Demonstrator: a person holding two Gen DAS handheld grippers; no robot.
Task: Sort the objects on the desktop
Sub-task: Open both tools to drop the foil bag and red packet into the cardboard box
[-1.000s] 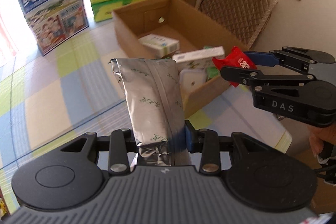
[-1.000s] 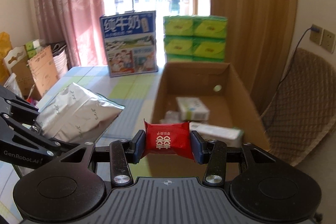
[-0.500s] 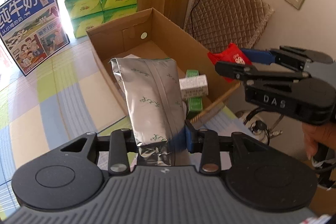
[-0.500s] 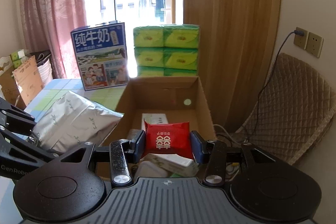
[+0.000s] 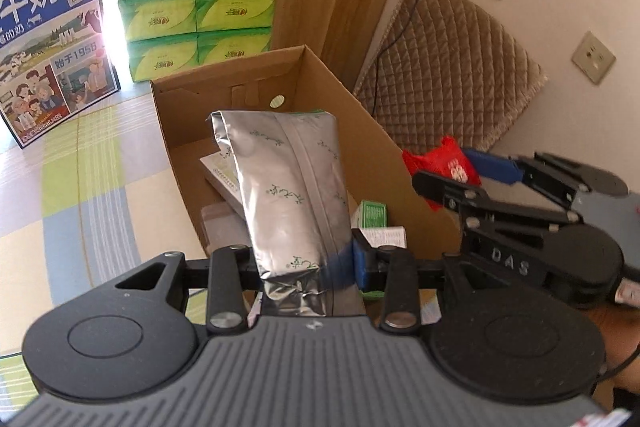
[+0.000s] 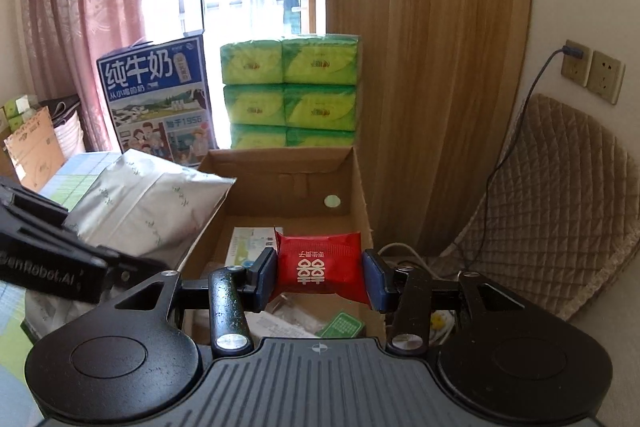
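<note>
Both tongs have swung in over the cardboard box (image 6: 356, 187) in the last second, left tongs (image 5: 304, 263) clamped on the silver foil pouch (image 5: 292, 187) and right tongs (image 6: 320, 275) pinching the red packet (image 6: 320, 263), so dropping both in looks next.

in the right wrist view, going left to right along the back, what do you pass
pink curtain → blue milk carton box → stacked green tissue packs → wooden panel → wall sockets
</note>
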